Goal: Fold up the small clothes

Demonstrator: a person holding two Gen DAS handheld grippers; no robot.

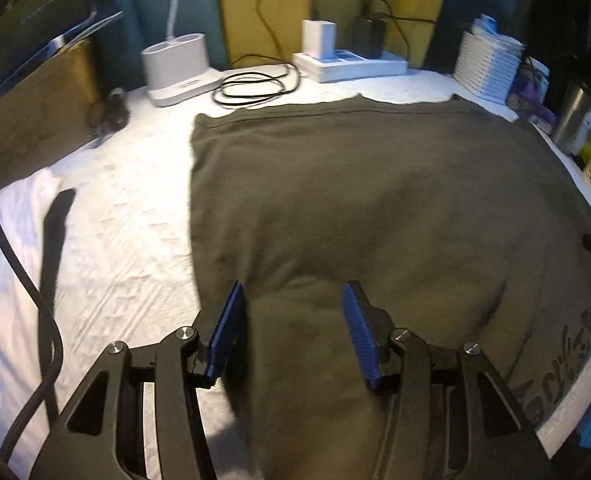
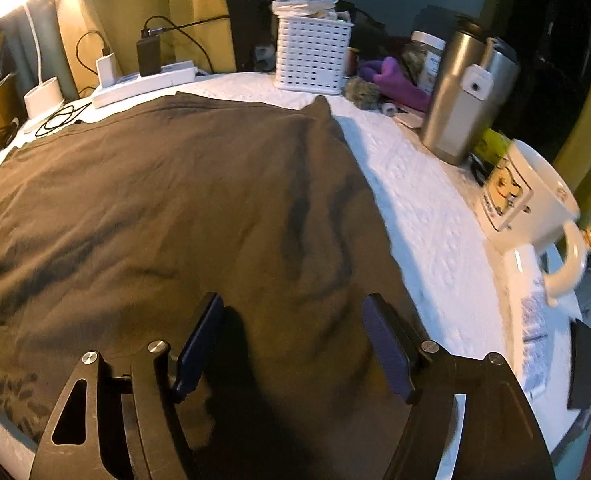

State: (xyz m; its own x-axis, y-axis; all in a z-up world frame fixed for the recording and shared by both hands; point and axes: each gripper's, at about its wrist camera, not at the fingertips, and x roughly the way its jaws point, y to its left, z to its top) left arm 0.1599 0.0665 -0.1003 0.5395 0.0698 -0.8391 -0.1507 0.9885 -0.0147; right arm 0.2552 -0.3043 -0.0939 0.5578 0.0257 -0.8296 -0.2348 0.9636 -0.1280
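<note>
You are holding two grippers over a dark olive-brown garment (image 1: 375,200) that lies spread on a white textured table cover (image 1: 127,208), filling most of the surface in front of you. It looks like a T-shirt lying with a stitched hem along its far edge and dark printed lettering near the front edge. Your left gripper (image 1: 293,328) hovers over the near left part of the cloth, its blue ribbed pads (image 1: 227,328) standing apart with only loose fabric visible between them, so it is released and holding nothing. Your right gripper (image 2: 295,344) is over the near right part of the same garment (image 2: 175,200), its jaws spread wider and likewise empty, with the cloth's right edge just beside its right finger. Judging by the soft ripples and shallow creases, the fabric is light, limp knit cotton: it should drape and sag when lifted, wrinkle easily, and slide a little on the cover instead of holding a shape. It is not fragile, but a pinch in the middle would only bunch it, so the better hold is likely along an edge or at a corner, one gripper on each side, keeping the cloth taut between them. Behind the shirt sit a white power strip (image 1: 351,66) with chargers, a coiled black cable (image 1: 255,88), a white perforated basket (image 2: 313,56), a steel tumbler (image 2: 461,96) and a white mug (image 2: 531,196), all close enough to snag a swinging sleeve.
</note>
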